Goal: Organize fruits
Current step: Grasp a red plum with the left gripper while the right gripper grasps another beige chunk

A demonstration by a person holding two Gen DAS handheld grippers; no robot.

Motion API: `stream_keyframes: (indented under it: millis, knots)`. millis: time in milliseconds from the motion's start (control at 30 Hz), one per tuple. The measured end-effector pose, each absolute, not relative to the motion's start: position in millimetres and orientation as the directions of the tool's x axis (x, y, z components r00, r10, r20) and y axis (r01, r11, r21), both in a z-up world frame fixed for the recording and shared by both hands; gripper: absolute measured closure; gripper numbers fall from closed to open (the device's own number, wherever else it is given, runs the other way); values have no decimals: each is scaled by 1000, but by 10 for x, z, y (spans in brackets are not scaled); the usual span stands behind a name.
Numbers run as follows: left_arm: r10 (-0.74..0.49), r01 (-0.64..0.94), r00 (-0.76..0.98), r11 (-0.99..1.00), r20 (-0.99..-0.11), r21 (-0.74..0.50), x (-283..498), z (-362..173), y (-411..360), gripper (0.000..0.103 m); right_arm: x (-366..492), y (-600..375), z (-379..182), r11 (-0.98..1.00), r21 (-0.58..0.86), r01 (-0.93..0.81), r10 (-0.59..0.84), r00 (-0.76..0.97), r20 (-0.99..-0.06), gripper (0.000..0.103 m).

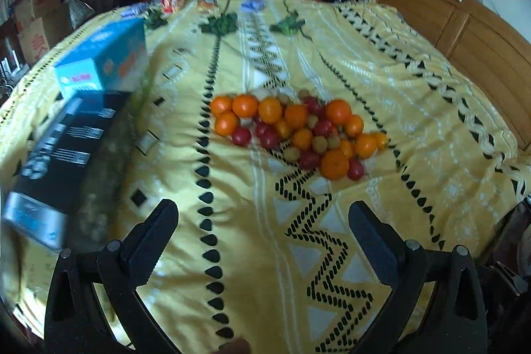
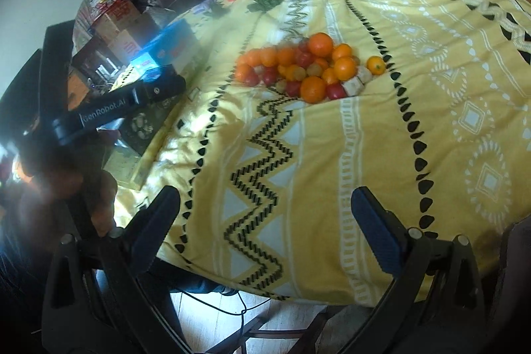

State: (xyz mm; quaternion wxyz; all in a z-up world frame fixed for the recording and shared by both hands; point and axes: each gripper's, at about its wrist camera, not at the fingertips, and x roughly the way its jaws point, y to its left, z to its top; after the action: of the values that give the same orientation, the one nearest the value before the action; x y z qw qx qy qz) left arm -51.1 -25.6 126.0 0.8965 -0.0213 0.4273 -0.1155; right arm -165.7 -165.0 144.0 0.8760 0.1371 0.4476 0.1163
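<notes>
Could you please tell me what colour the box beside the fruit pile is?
The box is light blue with orange print, clearest in the left wrist view.

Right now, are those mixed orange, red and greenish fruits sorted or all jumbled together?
Jumbled: the mixed orange, red and greenish fruits lie in one heap on the yellow patterned cloth, colours intermingled, none set apart.

Yellow patterned blanket (image 1: 332,55); blue box (image 1: 106,55) beside black box (image 1: 76,141); wooden headboard (image 1: 464,32)

Oranges (image 1: 334,164), red cherry tomatoes (image 1: 241,136) and small greenish-tan fruits (image 1: 319,143) are lying mixed together, touching, in one heap (image 2: 308,68) on the yellow patterned blanket (image 1: 415,108).
</notes>
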Motion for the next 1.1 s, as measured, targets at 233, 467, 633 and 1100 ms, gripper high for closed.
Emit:
stream_keyframes:
  millis: [233, 467, 633, 1100]
  knots:
    - [-314, 216, 516, 948, -797, -234, 130, 688, -308, 69, -1419, -1847, 1165, 930, 366, -37, 329, 531, -781, 9]
    - [-287, 115, 522, 957, -803, -267, 777, 357, -232, 70, -1151, -1930, 959, 931, 365, -32, 330, 506, -797, 13]
    - [-279, 87, 513, 958, -812, -274, 1046, 225, -244, 70, -965, -1953, 849, 926, 375, -44, 349, 480, -805, 13]
    - [-280, 116, 550, 958, -787, -261, 1110, 219, -320, 76, -714, -2091, 824, 922, 381, -71, 364, 502, -785, 24]
